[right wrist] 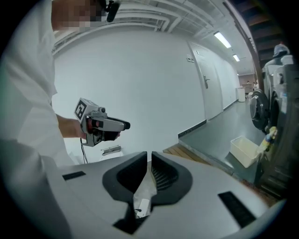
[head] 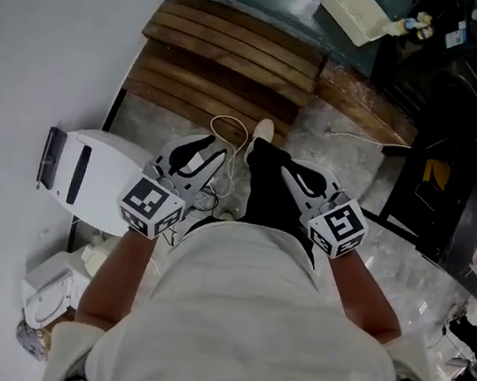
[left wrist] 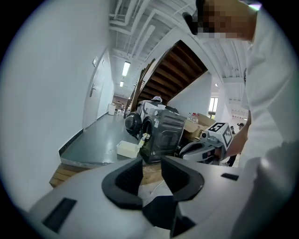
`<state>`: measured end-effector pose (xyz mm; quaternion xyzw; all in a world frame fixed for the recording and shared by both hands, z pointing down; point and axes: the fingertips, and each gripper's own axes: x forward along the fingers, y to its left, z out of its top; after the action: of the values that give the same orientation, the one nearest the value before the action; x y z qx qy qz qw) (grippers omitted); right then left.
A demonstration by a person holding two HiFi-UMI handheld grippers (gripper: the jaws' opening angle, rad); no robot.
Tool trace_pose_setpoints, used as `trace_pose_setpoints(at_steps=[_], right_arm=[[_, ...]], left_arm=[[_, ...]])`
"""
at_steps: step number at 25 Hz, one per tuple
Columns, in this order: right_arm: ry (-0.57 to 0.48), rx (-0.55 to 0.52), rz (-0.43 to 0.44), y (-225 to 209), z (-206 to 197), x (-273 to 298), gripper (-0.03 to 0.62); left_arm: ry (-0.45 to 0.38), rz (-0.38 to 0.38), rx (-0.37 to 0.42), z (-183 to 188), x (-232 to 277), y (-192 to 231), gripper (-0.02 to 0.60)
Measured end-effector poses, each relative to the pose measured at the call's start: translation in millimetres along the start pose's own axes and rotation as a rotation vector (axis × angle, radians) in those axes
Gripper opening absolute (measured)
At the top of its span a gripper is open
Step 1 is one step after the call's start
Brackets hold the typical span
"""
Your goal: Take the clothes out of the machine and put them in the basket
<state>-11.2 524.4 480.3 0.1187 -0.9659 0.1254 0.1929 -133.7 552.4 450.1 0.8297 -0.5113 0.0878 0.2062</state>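
I hold both grippers side by side at waist height, above a pale floor. My left gripper (head: 198,154) (left wrist: 150,163) is open, a clear gap between its dark pads and nothing in it. My right gripper (head: 305,179) (right wrist: 149,156) has its pads almost together and holds nothing. The dark washing machines (left wrist: 166,133) (right wrist: 280,140) stand well ahead, at the head view's upper right (head: 453,84). A white basket (head: 357,11) (left wrist: 127,148) (right wrist: 245,151) sits on the grey floor beside them. No clothes show in any view.
Wooden steps (head: 234,50) lie between me and the raised grey floor. A white appliance (head: 88,175) stands by the wall at left. A cable (head: 230,130) loops over the floor near my shoe (head: 264,131). A yellow bottle (head: 406,26) stands by the basket.
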Motion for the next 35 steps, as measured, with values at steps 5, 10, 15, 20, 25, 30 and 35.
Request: trace_pose_setpoints(at_steps=[5, 10, 15, 20, 25, 30, 35], right_arm=[[-0.008, -0.009, -0.001, -117, 52, 37, 0.021], [-0.03, 0.01, -0.004, -208, 111, 51, 0.021], [-0.066, 0.02, -0.038, -256, 164, 47, 0.022], [-0.069, 0.033, -0.104, -290, 184, 36, 0.022], [-0.08, 0.121, -0.213, -331, 195, 33, 0.021], [-0.052, 0.171, -0.301, -379, 201, 56, 0.021], [-0.035, 0.216, -0.41, -432, 237, 100, 0.021]], left_arm=[[0.003, -0.017, 0.019, 85, 96, 63, 0.118], [0.016, -0.035, 0.073, 180, 177, 100, 0.129], [0.04, -0.101, 0.131, 257, 239, 110, 0.135], [0.044, -0.204, 0.168, 305, 294, 113, 0.135], [0.077, -0.305, 0.194, 327, 347, 122, 0.135], [0.094, -0.394, 0.219, 339, 402, 157, 0.135], [0.137, -0.506, 0.241, 363, 459, 213, 0.151]])
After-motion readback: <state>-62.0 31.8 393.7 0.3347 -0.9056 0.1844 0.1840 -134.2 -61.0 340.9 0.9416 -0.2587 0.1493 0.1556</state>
